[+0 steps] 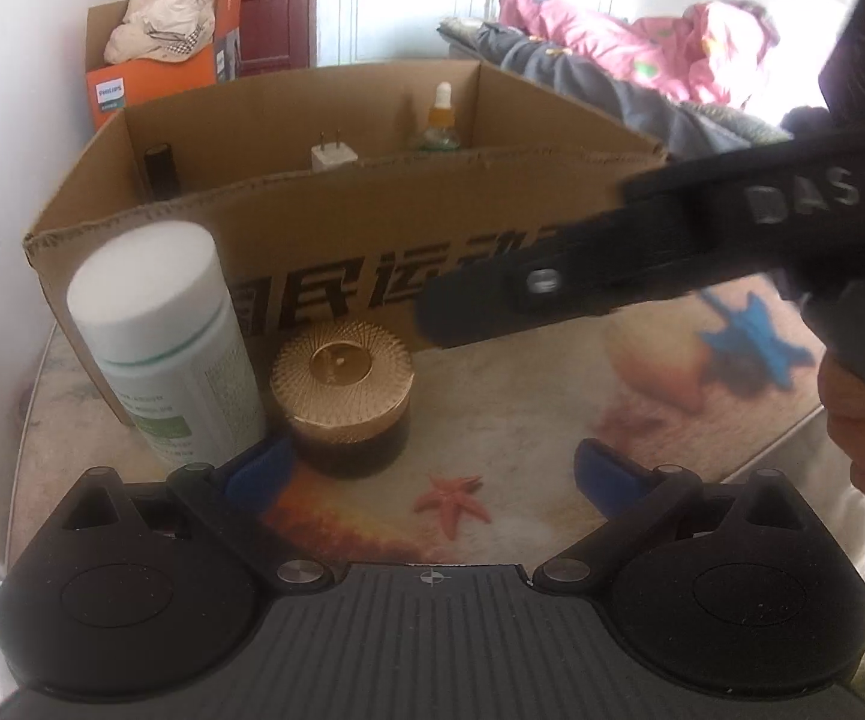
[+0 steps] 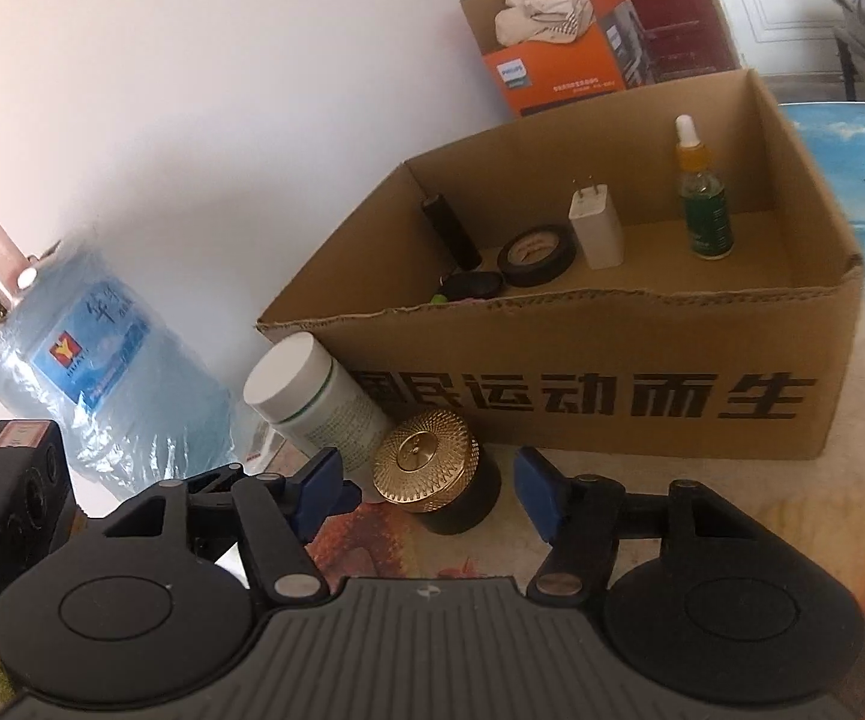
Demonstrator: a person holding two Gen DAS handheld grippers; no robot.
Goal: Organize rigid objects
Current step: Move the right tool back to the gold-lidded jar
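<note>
Right wrist: right gripper [image 2: 429,495] open around gold-lidded jar [image 2: 435,480] (not touching).

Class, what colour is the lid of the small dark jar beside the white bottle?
Gold, with a fine woven pattern on the lid; clearest in the right wrist view.

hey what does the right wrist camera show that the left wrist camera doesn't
Only the right wrist view shows the black tape roll on the box floor and the blue water jug by the wall. Only the left wrist view shows the pink bedding and the right gripper crossing in front. Both show the cardboard box, white bottle, gold-lidded jar, charger plug and dropper bottle.
</note>
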